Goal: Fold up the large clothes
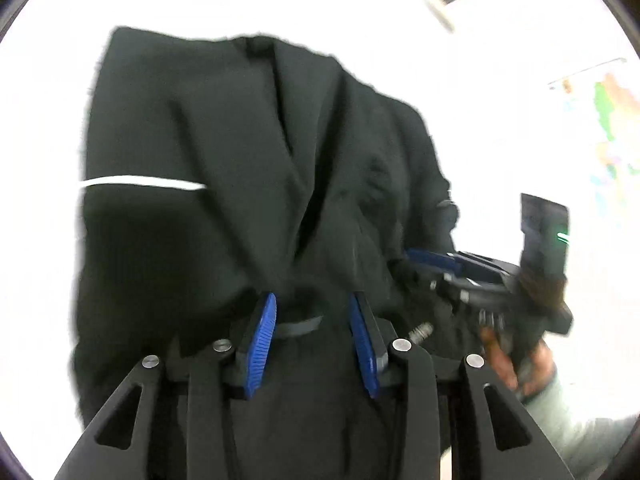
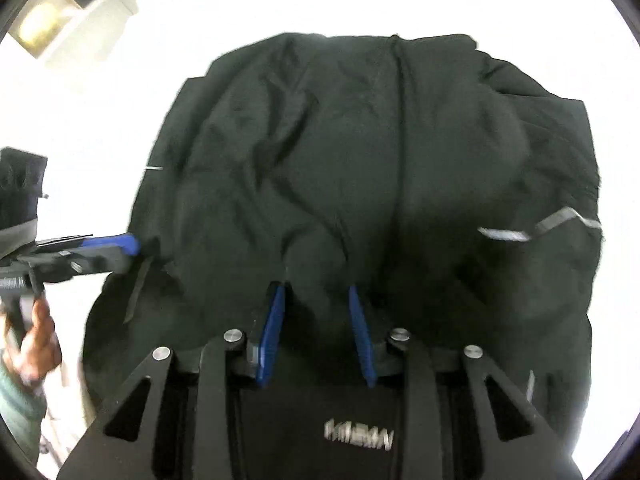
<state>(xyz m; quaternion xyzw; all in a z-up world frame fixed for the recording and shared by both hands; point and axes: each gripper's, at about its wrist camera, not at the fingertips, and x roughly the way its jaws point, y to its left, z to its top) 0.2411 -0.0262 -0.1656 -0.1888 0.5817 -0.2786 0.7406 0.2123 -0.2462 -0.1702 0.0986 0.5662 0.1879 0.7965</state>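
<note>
Left tool [image 1: 314, 312] and right tool [image 2: 316, 300] each pinch bunched black garment [image 2: 360, 152]; jaws part-closed.

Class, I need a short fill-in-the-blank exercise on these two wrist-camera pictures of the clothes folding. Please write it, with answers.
1. The garment being folded is ____ in colour.
2. The pads on the left gripper fingers are ____.
3. The garment lies on a ____ surface.
4. Fabric is bunched between the fingers of the right gripper, seen in the ____ wrist view.

Answers: black; blue; white; right
</note>
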